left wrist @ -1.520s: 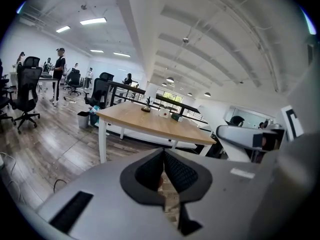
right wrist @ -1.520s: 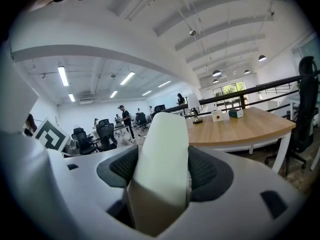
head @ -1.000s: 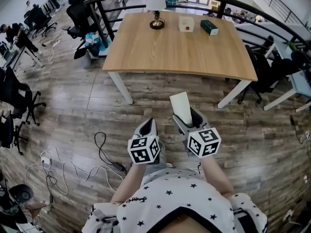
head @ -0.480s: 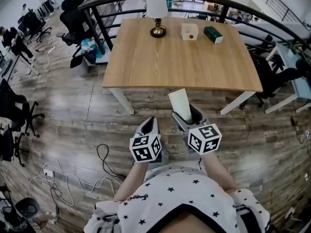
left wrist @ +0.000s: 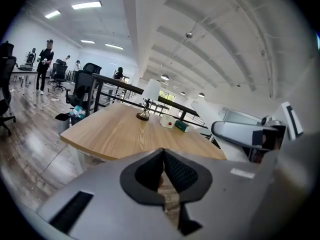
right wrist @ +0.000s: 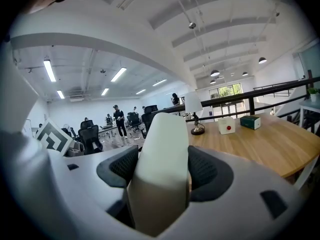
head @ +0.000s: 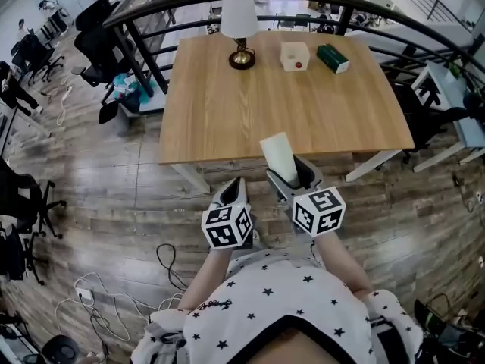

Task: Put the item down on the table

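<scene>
My right gripper (head: 292,174) is shut on a pale, cream-white flat block (head: 278,155), which sticks up and forward out of the jaws just over the near edge of the wooden table (head: 220,105). The right gripper view has the same block (right wrist: 161,169) filling the gap between both pads, with the table (right wrist: 260,144) ahead to the right. My left gripper (head: 233,190) hangs beside it, short of the table edge, shut with nothing between its jaws; in the left gripper view that gripper (left wrist: 163,160) has its pads touching.
At the table's far end stand a lamp (head: 239,23) with a white shade, a white box (head: 295,56) with a red dot and a dark green box (head: 333,58). A black railing (head: 151,21) runs behind. Office chairs (head: 95,48) and floor cables (head: 106,317) lie left.
I have stepped closer to the table: it has grown and its near edge now lies under the held block. Both grippers keep their pose and grip.
</scene>
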